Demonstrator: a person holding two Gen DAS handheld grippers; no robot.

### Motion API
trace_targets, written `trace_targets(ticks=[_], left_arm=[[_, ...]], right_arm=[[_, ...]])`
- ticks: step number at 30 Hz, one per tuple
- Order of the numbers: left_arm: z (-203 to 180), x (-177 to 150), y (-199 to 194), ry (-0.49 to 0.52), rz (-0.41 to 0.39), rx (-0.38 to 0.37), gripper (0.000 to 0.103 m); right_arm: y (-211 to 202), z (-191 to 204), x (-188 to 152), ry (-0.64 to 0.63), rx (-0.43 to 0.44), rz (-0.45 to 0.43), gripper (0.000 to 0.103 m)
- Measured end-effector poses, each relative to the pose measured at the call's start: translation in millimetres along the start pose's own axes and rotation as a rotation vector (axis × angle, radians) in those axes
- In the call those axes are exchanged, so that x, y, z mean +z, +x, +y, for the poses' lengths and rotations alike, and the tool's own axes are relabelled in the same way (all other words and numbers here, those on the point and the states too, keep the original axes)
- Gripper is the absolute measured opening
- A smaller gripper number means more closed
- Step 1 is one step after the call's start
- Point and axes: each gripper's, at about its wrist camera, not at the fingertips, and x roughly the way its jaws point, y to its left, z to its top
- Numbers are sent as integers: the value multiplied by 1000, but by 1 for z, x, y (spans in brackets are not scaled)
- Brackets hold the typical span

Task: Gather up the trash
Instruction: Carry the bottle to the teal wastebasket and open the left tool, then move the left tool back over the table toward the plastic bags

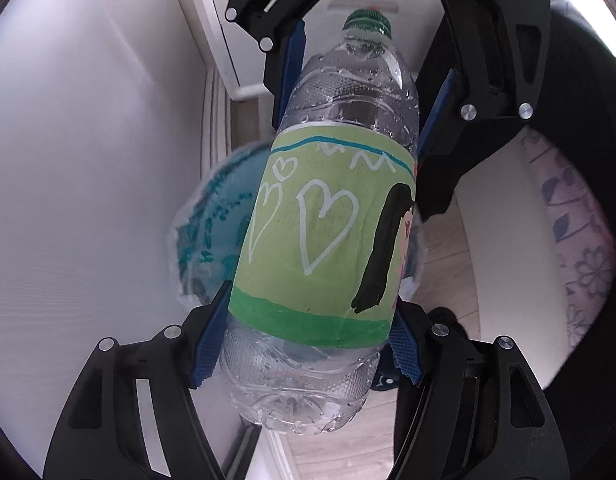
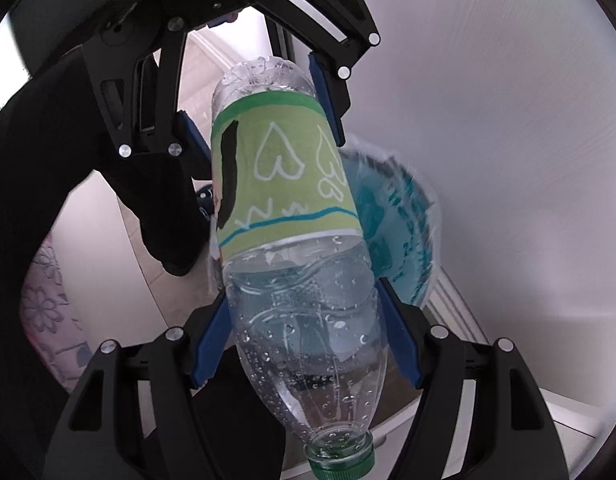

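Note:
A clear plastic bottle (image 1: 328,216) with a green cap and a green hand-drawn label with white hearts is held in the air between both grippers. My left gripper (image 1: 308,344) is shut on its lower end, near the base. My right gripper (image 2: 308,344) is shut on its upper part, near the neck. In the left wrist view the right gripper (image 1: 364,92) shows at the top, around the bottle's shoulder. In the right wrist view the bottle (image 2: 291,208) points cap down and the left gripper (image 2: 263,120) shows at the top.
A blue-printed clear plastic bag (image 1: 211,224) lies behind the bottle, also in the right wrist view (image 2: 396,236). A white wall or door (image 1: 87,200) is close on one side. Wooden floor (image 1: 444,264) and a floral fabric (image 1: 580,240) lie below.

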Motion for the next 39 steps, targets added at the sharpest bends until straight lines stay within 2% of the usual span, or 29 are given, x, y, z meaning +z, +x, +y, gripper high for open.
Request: trace_targets(ticks=[10,18,20,22,23,24,32,34,39], left_arm=[[7,-14,77,-28,46,1,68],[3,-10,98,-68,46,-23,68],[1,-9,96,-66,35,-1,72],[-2,-10,90,-53,-2,28,90],[-10,-16,88,-53,-19,46,94],[-10,-17,84,-62,-29,53,97],[-15,-21,46,-102,-58,109,97],[-8,-22,35,-102,-68,120,97],[-8,-12,-24,-158,-152,172,97]], right_arm=[[77,-7,-4,25,29,44,66],[83,-12,1,-4,25,58,66],[84,-7,0,-12,-2,46,67],[78,-4,-2,-1,-8,28,79],[82,1,-2,11,-10,24,96],[77,2,-2,22,-11,13,96],[28,5,-7,120,-87,-73,96],[7,6,-8,156,-120,-112,96],[-60,7,-18,311,-204,-241,96]])
